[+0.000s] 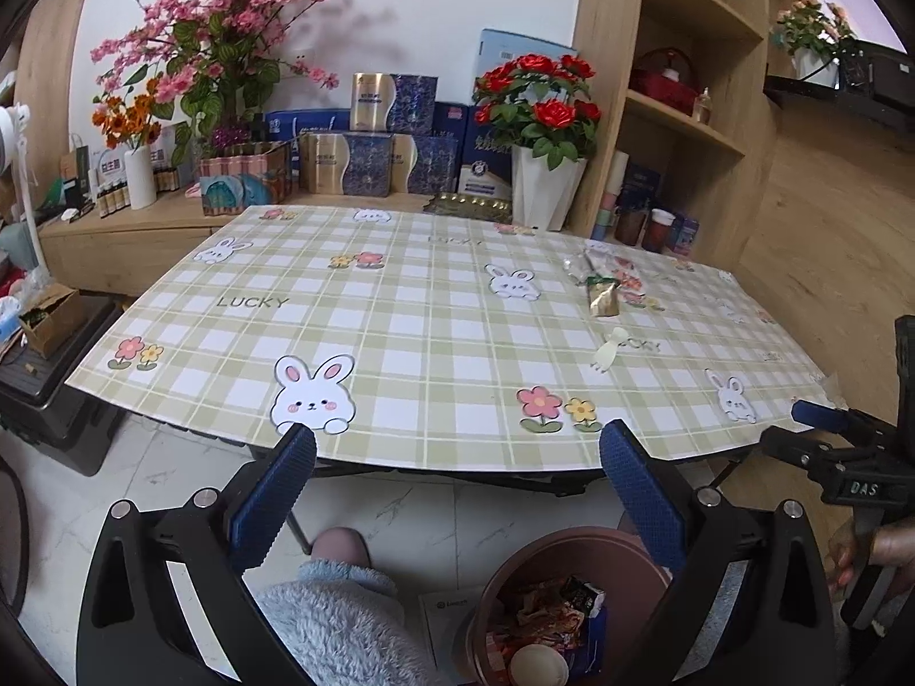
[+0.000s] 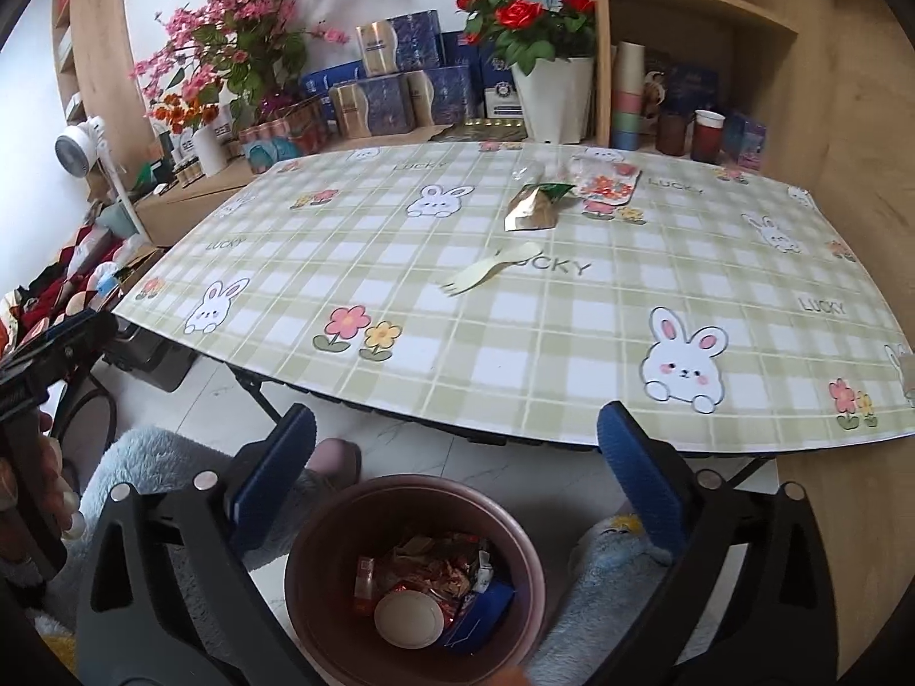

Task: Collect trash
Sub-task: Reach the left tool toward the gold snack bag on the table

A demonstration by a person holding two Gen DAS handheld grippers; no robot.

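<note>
Right wrist view: both grippers, left gripper (image 1: 457, 491) and right gripper (image 2: 457, 486), gape wide, holding nothing, above the bin (image 2: 320, 617); a fork (image 2: 492, 271) lies on the table (image 2: 514, 354) beyond.

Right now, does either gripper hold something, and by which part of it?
Nothing is held. The left gripper and the right gripper both have open, empty jaws above the brown bin; the plastic fork lies untouched on the table.

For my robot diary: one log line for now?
left gripper: open | right gripper: open | table: fork, wrappers | bin: part-filled
</note>
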